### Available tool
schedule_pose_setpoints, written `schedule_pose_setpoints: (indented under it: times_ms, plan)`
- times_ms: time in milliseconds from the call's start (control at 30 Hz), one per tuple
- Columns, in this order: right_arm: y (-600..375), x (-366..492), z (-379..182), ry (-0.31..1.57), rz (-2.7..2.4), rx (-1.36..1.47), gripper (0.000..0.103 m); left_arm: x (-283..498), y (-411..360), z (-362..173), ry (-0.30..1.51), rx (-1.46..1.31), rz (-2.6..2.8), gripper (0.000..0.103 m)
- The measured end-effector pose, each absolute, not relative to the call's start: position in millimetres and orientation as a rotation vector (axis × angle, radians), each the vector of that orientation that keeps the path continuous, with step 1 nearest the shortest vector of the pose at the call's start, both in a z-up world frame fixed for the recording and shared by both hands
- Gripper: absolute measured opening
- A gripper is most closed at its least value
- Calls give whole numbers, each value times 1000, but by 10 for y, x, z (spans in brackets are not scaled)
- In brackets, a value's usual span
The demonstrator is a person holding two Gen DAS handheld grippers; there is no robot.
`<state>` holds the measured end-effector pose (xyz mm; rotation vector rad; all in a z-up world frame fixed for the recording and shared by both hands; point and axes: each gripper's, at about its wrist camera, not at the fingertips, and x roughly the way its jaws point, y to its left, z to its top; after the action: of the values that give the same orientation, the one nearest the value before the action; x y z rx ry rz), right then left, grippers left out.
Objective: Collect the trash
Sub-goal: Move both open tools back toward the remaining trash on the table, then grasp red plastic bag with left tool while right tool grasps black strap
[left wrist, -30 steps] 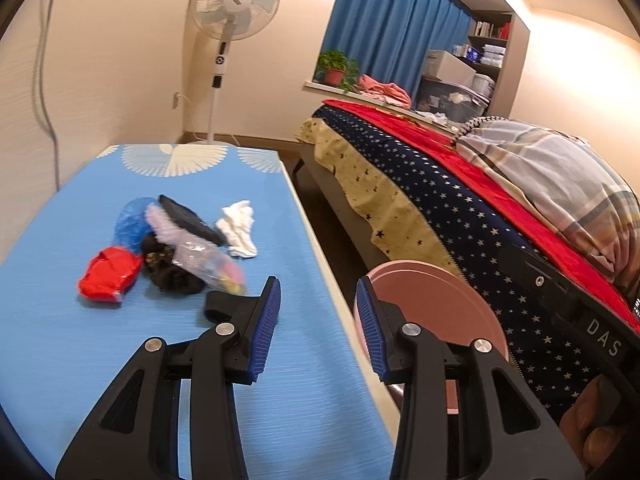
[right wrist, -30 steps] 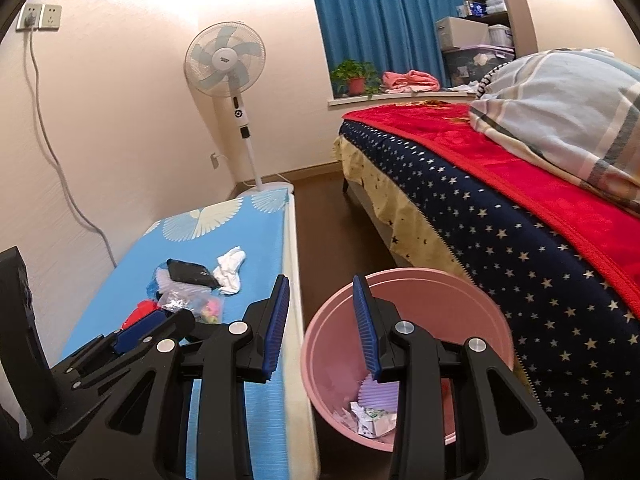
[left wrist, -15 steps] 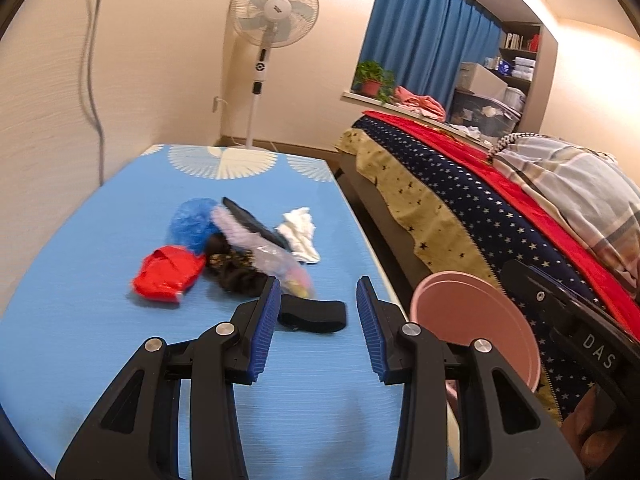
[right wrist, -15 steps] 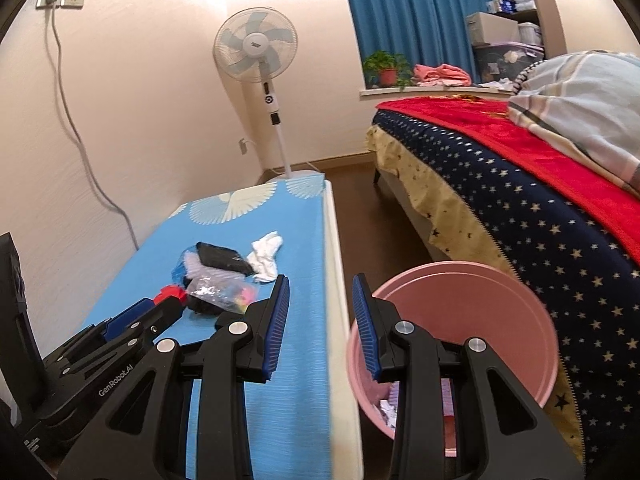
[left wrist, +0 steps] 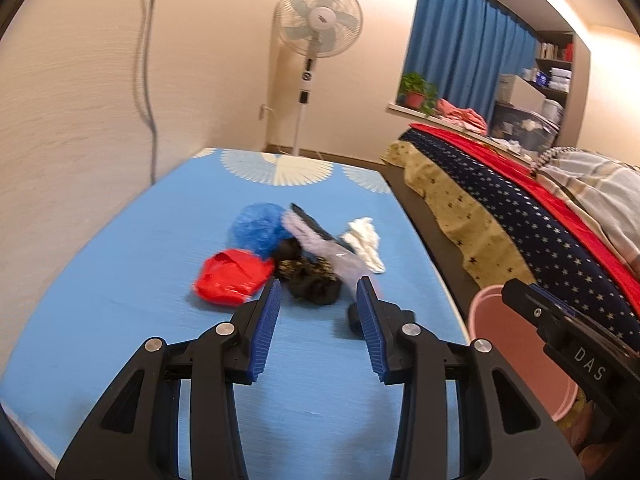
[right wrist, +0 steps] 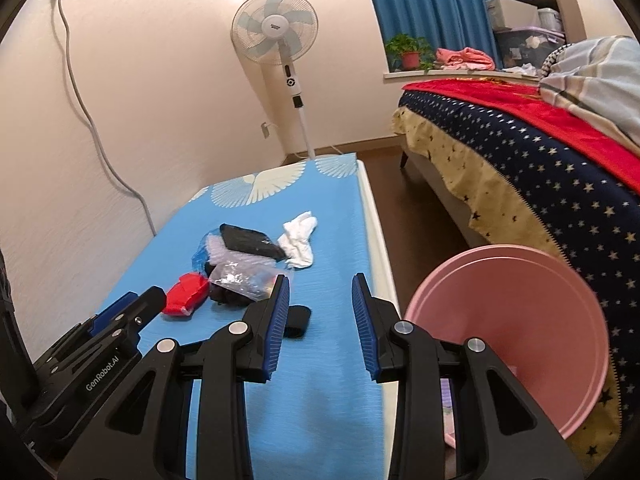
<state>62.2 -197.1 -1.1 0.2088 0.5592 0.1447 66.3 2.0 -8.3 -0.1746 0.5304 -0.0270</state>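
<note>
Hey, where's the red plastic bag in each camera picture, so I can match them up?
Left wrist: the red bag lies centre-left, just ahead of the left fingertip.
Right wrist: the red bag lies left of centre, beside the other gripper's tip.
Shared landmark: the white crumpled tissue.

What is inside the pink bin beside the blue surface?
In the right wrist view the pink bin shows mostly bare inner wall. The right tool covers the bottom; only a sliver of pale material peeks out there, too little to identify.
</note>
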Motion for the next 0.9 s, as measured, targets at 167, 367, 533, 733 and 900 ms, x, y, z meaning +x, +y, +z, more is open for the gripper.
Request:
schedule_pose_setpoints:
  times_ms: [167, 367, 533, 733, 900]
  plan:
    - [-1893, 723, -93, 575, 167, 222, 33, 691, 103, -131, 527, -185, 25, 39]
    - [-1823, 860, -292, 625, 185, 251, 33, 742, 232, -239, 545, -200, 89, 39]
    - [-1791, 993, -434, 666, 191, 289, 33, 797, 372, -346, 569, -236, 144, 39]
    - [-1791, 1117, -530, 699, 202, 322, 34, 913, 476, -423, 581, -252, 186, 39]
    - [-1804, 1240, -640, 739, 212, 356, 34, 1040, 541, -470, 594, -270, 209, 39]
